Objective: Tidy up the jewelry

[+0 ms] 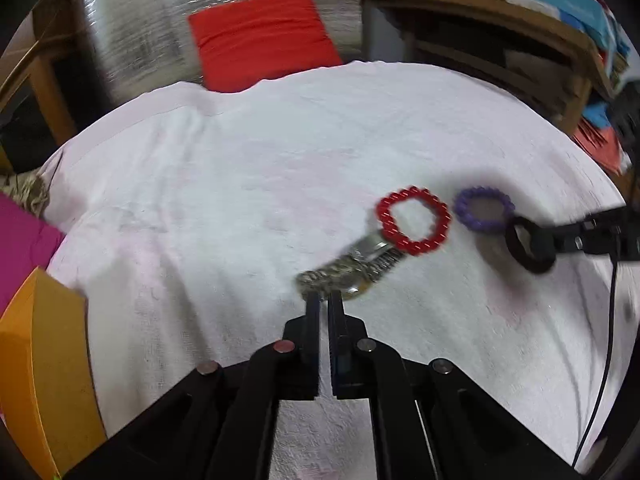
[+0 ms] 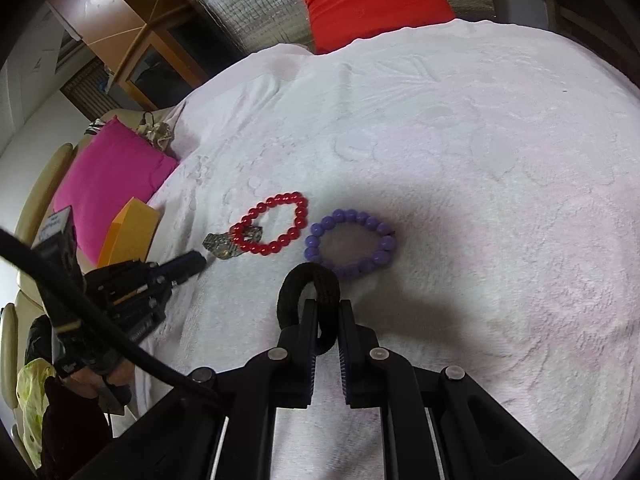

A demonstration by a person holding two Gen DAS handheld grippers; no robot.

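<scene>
A: Left wrist view first: the left gripper point(image 1: 325, 300) has its jaws pressed together on the near end of the metal bracelet point(image 1: 352, 266), which lies across the white towel point(image 1: 200, 200). The far end of that bracelet runs under the red bead bracelet point(image 1: 412, 220). Would you call it gripped?

B: I would. The right wrist view shows the same thing from the side: the left gripper's tip meets the metal bracelet point(image 2: 224, 246), whose other end sits inside the ring of the red bead bracelet point(image 2: 276, 222). The right gripper point(image 2: 326, 308) is nearly closed, clamped on the black ring point(image 2: 308, 300).

A: And the purple bead bracelet point(image 2: 350, 242)?

B: It is loose on the towel, just beyond the black ring and beside the red one.

A: So how far along are we?

B: Early, I judge. Two pieces are in the grippers, and two lie free in the middle of the towel. An orange box point(image 1: 44, 360) stands at the left edge; it may be where things go, though I see nothing in it.

A: Any writing?

B: There is a small label on the left gripper's body point(image 2: 56, 222), too small to read. No brands are legible.
</scene>
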